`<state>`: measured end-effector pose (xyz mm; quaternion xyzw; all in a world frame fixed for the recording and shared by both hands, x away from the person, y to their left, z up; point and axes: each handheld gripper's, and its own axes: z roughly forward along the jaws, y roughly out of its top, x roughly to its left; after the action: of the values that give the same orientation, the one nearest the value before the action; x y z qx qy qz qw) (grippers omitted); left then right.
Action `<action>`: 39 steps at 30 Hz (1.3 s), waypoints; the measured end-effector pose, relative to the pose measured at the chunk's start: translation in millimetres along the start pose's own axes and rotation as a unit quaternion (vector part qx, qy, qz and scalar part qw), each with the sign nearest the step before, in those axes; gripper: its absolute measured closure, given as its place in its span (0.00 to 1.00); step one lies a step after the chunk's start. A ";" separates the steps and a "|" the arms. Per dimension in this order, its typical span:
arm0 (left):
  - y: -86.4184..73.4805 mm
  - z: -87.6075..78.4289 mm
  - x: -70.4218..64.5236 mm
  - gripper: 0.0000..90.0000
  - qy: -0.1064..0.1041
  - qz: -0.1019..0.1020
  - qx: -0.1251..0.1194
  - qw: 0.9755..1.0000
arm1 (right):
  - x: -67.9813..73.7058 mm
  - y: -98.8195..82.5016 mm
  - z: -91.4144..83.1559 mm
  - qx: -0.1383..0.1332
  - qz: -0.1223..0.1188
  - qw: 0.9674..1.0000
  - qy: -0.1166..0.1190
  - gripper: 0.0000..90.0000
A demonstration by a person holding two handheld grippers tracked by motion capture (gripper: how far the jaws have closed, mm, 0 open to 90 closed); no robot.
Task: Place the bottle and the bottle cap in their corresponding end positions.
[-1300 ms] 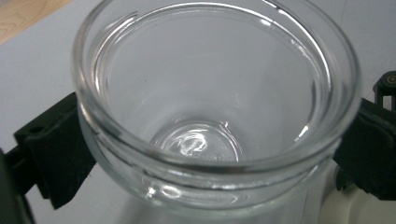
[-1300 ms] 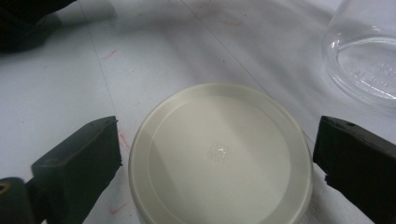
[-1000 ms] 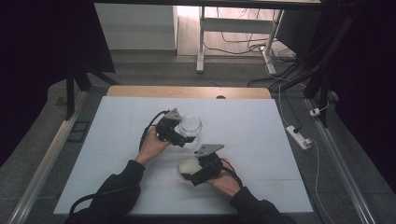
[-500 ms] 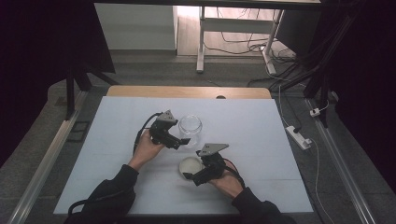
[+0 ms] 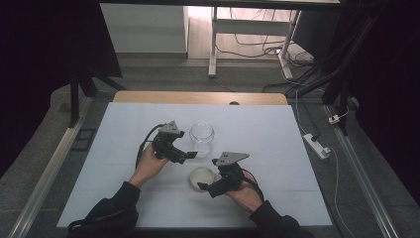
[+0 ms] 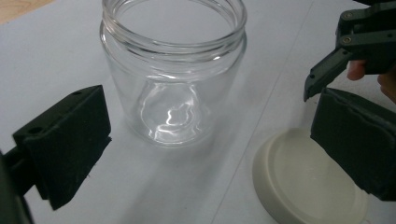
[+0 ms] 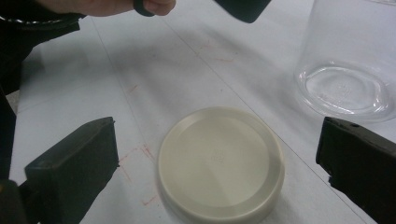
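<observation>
Jar (image 5: 202, 135): upright, mouth open, mid-table — left gripper (image 5: 190, 154) spread beside it, ready to steady.
Lid (image 5: 201, 177): flat toward the near edge — right gripper (image 5: 204, 187) spread around it, ungrasped.

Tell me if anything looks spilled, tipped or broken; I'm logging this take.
Nothing stands out. The glass jar stands upright, open and empty; its cream lid lies flat beside it, apart. Only faint reddish marks on the white table.
</observation>
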<state>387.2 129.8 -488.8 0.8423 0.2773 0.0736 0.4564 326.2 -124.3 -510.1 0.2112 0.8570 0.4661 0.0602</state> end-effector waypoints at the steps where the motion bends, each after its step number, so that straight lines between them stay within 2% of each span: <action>1: -0.3 -1.0 -1.1 0.00 -0.001 0.001 0.001 1.000 | 0.3 0.3 -0.9 -0.001 0.000 1.000 0.000 0.00; 9: -4.3 -14.5 -14.3 0.00 -0.010 0.004 -0.003 1.000 | 1.5 0.0 -9.0 0.001 0.002 1.000 -0.004 0.00; 20: -14.8 -37.3 -32.2 0.00 -0.015 0.006 -0.013 1.000 | 1.2 -0.7 -25.8 0.000 0.016 1.000 -0.012 0.00; 29: -25.7 -51.8 -47.3 0.00 -0.017 0.006 -0.011 1.000 | 4.3 -2.9 -39.1 -0.002 0.015 1.000 -0.026 0.00; 39: -43.2 -68.7 -63.9 0.00 -0.014 0.004 -0.007 1.000 | 3.3 -10.0 -62.4 -0.015 0.018 0.999 -0.049 0.00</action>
<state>290.6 164.2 -476.2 0.8414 0.2666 0.0656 0.4655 301.4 -176.0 -483.2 0.2487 0.8422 0.4686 0.0966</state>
